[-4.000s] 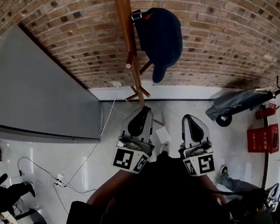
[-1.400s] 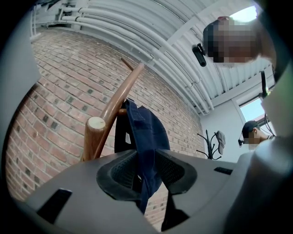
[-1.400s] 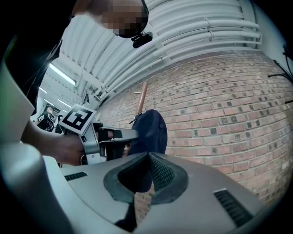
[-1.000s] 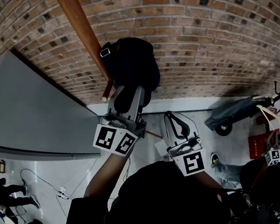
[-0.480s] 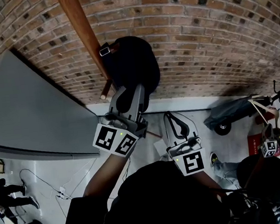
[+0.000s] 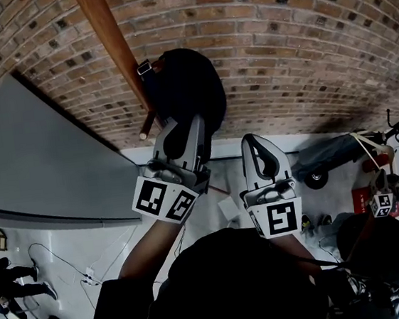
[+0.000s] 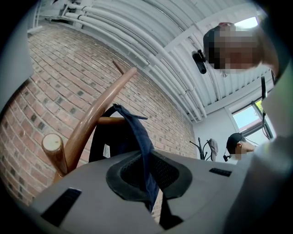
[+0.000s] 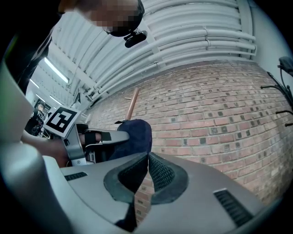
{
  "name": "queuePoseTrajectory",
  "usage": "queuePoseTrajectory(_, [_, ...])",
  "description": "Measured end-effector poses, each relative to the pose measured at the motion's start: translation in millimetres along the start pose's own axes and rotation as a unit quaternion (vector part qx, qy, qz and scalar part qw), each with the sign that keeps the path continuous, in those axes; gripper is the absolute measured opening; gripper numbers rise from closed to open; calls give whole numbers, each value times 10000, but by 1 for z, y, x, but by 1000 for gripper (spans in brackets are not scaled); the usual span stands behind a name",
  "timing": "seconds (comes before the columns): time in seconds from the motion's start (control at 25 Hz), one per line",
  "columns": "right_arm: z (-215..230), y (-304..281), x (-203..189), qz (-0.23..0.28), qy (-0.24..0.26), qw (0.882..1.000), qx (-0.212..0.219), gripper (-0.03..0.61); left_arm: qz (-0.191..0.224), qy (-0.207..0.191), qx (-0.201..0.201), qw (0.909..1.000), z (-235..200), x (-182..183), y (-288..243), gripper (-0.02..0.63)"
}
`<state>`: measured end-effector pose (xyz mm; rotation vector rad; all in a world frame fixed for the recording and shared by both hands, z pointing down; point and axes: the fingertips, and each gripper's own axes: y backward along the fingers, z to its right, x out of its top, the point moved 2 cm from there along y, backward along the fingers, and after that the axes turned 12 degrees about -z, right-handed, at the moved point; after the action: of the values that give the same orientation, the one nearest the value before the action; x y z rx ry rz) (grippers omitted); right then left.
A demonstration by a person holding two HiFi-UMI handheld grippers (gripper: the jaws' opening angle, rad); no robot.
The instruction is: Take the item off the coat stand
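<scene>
Navy cap hangs lengthwise on coat stand, brim down, pinched by left gripper; right gripper pressed together, empty.

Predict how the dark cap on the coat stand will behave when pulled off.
Probably floppy: the cap folds thinly in the left gripper, jaws shut. Likely light, as it hangs on the coat stand from one slim peg. May swing once freed.

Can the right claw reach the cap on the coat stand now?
Probably yes: no obstacle shows between the right claw and the cap. But its jaws are shut, and the left claw pinches the cap from the near side.
</scene>
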<state>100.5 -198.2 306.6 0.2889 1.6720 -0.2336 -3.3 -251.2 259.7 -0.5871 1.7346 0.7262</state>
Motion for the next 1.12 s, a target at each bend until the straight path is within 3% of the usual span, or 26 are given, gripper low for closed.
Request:
queuePoseTrajectory(0.48, [-2,-5,1,-110,-21,9999,-28,18,97,-199,-232,9995,13,16,-7,29])
queuePoseTrajectory(0.72, [-8,1,2,111,-171,9997,162,18,181,-2,-447,9988,16,25,-11,28])
queuePoseTrajectory(1.12, [-15,12,9,399,-179,9990,117,18,300,-202,-604,9975,29,46,-14,28])
